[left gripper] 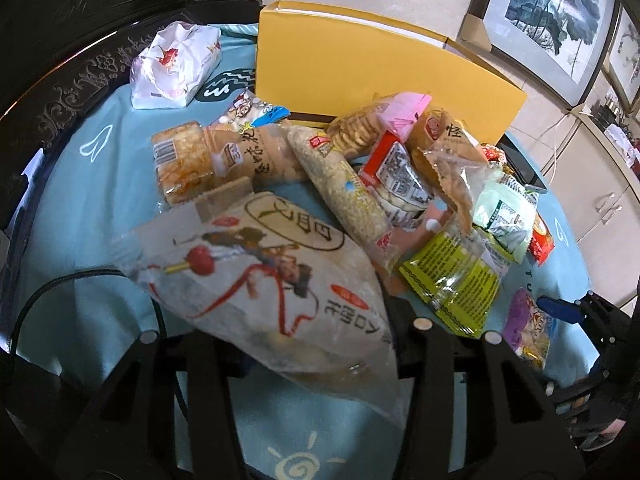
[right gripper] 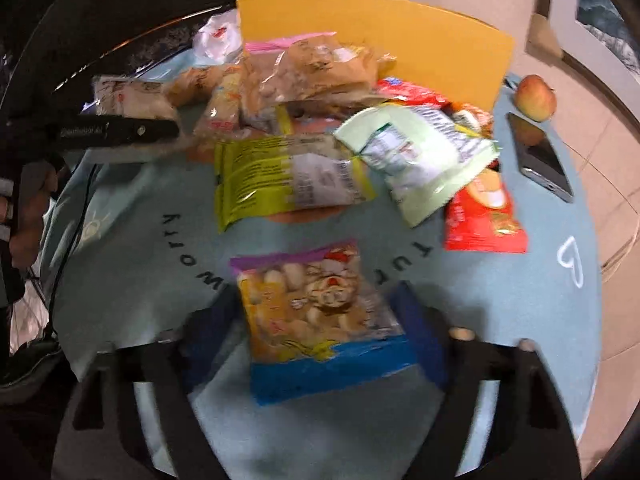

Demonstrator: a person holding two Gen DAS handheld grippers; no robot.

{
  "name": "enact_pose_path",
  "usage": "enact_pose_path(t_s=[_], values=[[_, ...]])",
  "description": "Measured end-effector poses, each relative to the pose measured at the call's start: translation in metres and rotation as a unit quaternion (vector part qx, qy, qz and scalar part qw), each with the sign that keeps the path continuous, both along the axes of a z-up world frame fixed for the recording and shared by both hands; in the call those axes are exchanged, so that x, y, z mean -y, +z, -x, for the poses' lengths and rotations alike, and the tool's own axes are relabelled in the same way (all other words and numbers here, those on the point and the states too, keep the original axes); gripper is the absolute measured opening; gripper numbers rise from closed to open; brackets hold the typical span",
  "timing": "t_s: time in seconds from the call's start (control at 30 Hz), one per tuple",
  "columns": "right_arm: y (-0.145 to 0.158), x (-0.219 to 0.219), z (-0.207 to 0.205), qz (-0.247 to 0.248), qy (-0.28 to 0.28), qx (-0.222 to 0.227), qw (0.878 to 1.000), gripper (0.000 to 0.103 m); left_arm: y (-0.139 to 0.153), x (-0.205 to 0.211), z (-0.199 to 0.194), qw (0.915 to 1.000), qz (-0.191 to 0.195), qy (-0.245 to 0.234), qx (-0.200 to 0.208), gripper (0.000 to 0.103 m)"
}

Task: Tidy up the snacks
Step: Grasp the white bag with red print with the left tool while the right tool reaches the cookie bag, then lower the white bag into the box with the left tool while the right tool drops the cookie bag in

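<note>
- My left hand-held gripper (left gripper: 280,344) is clenched on the big white snack bag (left gripper: 256,280) with the cartoon figure; I judge it lifted off the blue cloth of the tabletop (left gripper: 80,208), since its far end hangs over the cloth in the left wrist view.
- That bag's long axis runs from the jaws up and to the left, away from the pile of snacks (left gripper: 360,168) ahead and to the right.
- The yellow box (left gripper: 360,52) stands behind the pile, straight ahead of the left hand-held gripper. If the box is where the snacks go, which I can only guess, the bag has to travel forward over the pile.
- My right hand-held gripper (right gripper: 316,312) straddles the purple-and-blue snack packet (right gripper: 316,320), which lies flat on the cloth, long axis pointing away from me, in line with the fingers.
- The blue fingers (right gripper: 416,320) sit at the packet's two long edges; the view is blurred, so I cannot tell whether the pads are pressing it.
- The packet lies apart from the pile, on its near side, so the right hand is plainly the nearer one.
- In the left wrist view the same packet (left gripper: 528,328) shows at lower right.
</note>
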State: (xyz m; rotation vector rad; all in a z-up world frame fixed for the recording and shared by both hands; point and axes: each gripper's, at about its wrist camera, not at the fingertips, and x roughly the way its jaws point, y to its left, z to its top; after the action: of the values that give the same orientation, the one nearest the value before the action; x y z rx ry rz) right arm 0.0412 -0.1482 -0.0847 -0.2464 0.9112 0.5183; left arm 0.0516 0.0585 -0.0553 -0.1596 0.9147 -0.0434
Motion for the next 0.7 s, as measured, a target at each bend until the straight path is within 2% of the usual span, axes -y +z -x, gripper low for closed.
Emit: enact_pose_path(t_s=[0.1,0.23,0.47,0.7], values=[[0.005,0.013,-0.003,-0.032,-0.009,-0.026,0.999,0.057,0.002,0.001,0.002,1.0000,0.000,-0.003,0.001,0.048],[0.009,0.029,0.000,-0.048,-0.029,-0.028,0.998,0.055,0.006,0.002,0.006,0.9999,-0.002,-0.009,0.007,0.048],[0.032,0.046,0.004,-0.086,-0.035,-0.006,0.996,0.055,0.017,0.004,0.015,0.9996,-0.006,-0.015,0.022,0.048],[0.071,0.049,0.004,-0.112,-0.015,0.033,0.993,0.055,0.051,0.012,0.021,0.9979,-0.017,-0.027,0.056,0.048]])
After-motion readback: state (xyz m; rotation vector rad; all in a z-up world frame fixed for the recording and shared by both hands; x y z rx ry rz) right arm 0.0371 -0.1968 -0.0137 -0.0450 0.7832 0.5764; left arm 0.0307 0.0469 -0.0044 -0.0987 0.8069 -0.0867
